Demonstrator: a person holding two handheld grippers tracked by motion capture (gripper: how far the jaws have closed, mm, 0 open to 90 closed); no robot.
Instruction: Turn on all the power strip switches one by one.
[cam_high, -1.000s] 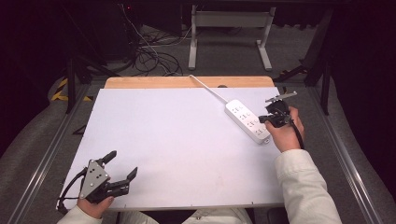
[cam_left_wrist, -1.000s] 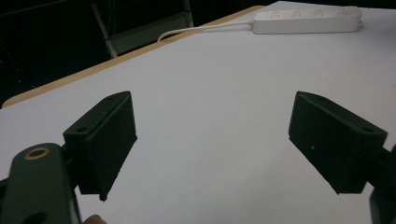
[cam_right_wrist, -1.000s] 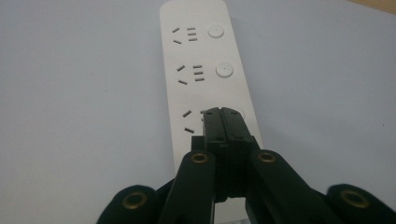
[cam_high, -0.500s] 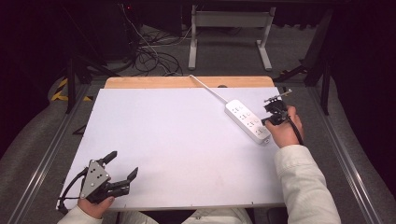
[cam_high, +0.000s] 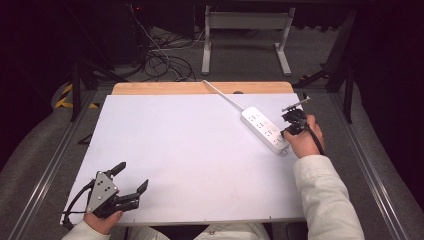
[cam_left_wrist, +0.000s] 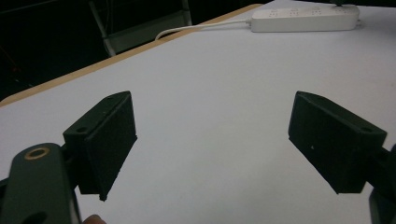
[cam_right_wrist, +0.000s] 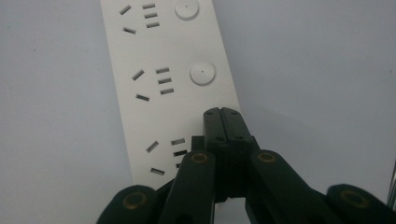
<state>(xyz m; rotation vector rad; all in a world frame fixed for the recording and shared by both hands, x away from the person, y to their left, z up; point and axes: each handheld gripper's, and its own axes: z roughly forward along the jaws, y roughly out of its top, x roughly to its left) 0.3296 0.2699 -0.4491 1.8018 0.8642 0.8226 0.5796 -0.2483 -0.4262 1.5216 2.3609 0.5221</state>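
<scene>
A white power strip (cam_high: 262, 127) lies at the right of the white tabletop (cam_high: 190, 150), and its white cord (cam_high: 222, 95) runs off the far edge. My right gripper (cam_high: 285, 131) is shut, its jaws pressed together, with the tips (cam_right_wrist: 223, 114) over the near end of the strip (cam_right_wrist: 159, 79), beside the nearest socket and in line with the two round buttons (cam_right_wrist: 202, 73). I cannot tell whether the tips touch the strip. My left gripper (cam_high: 132, 175) rests open at the near left corner, nothing between its jaws (cam_left_wrist: 219, 140). It faces the strip (cam_left_wrist: 303, 18) across the table.
A wooden strip (cam_high: 200, 88) borders the table's far edge. Beyond it on the floor lie tangled cables (cam_high: 160, 60) and a metal stand (cam_high: 245, 20). Rails run along both sides of the table.
The right gripper has edged slightly toward the power strip. The left gripper has stayed still.
</scene>
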